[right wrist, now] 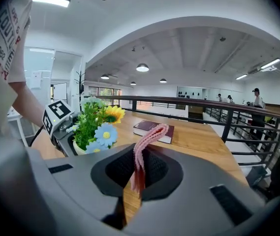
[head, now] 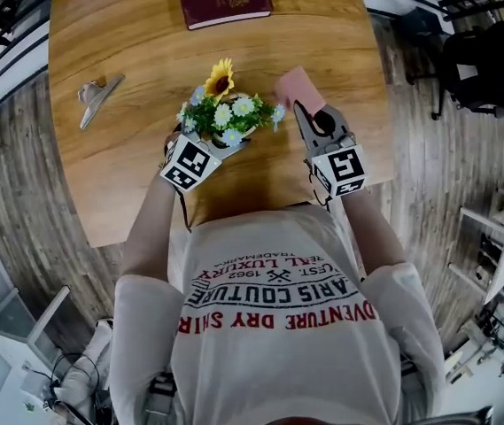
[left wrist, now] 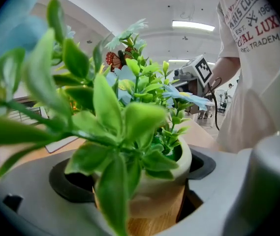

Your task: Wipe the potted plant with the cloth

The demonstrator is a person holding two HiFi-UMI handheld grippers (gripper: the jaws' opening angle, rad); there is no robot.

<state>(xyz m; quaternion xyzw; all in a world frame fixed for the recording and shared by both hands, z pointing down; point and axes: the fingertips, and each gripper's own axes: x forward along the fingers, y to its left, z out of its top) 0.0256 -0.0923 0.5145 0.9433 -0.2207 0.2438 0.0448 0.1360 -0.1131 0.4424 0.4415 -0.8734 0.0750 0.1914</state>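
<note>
Gripping the potted plant [head: 228, 112] by its pot in the left claw [head: 219, 142], near the middle of the table [head: 119, 51]; standing upright, stems pointing up. Pinching the pink cloth [head: 297, 87] in the right claw [head: 303, 112], closed on its edge, long axis running away from the jaws, just right of the blooms, seemingly not touching. Probably the approach step: next, easing cloth leftward onto leaves, lightly.
</note>
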